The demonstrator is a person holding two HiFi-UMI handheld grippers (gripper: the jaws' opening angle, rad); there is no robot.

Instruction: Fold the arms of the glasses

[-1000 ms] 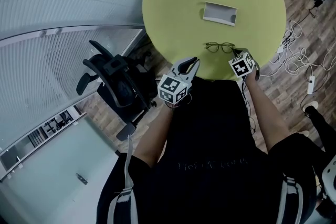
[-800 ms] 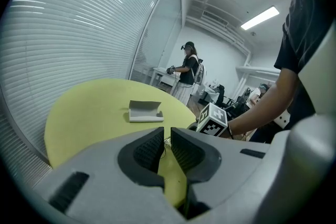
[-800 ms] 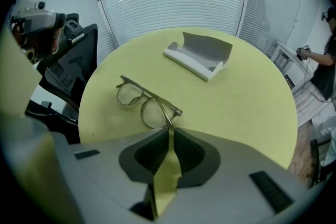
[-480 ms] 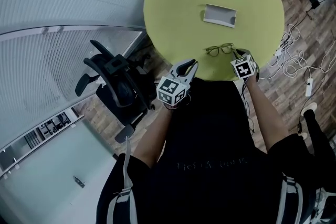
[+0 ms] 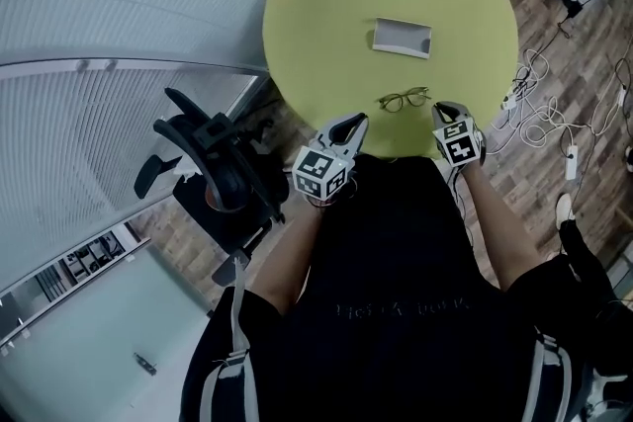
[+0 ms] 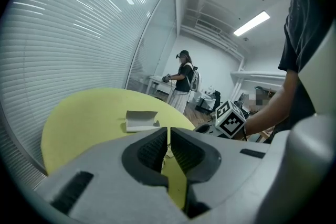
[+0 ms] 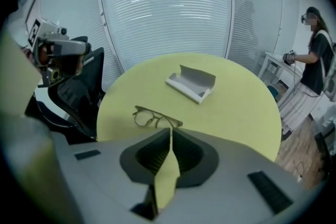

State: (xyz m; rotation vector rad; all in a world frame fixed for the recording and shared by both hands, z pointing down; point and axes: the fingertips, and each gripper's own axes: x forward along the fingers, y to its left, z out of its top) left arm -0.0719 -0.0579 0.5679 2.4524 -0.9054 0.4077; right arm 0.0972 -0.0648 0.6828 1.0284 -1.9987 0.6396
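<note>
A pair of thin-rimmed glasses (image 5: 404,100) (image 7: 155,117) lies on the round yellow-green table (image 5: 326,5) near its front edge. One arm seems to run along behind the lenses; the rest is too small to tell. My right gripper (image 5: 442,111) (image 7: 170,134) hovers just right of and behind the glasses, apart from them. Its jaws have just been closing and now meet at the tips with nothing between them. My left gripper (image 5: 348,124) (image 6: 168,134) hangs at the table's front edge, left of the glasses, shut and empty. A white open case (image 5: 402,38) (image 7: 191,83) (image 6: 140,119) lies beyond the glasses.
A black office chair (image 5: 213,163) stands left of the table beside a glass partition. Cables and a power strip (image 5: 539,109) lie on the wooden floor at the right. Another person (image 6: 185,78) (image 7: 315,55) stands far off by a white desk.
My right gripper has lifted and drawn back from the right end of the glasses, which now lie slightly turned. The left gripper has barely moved.
</note>
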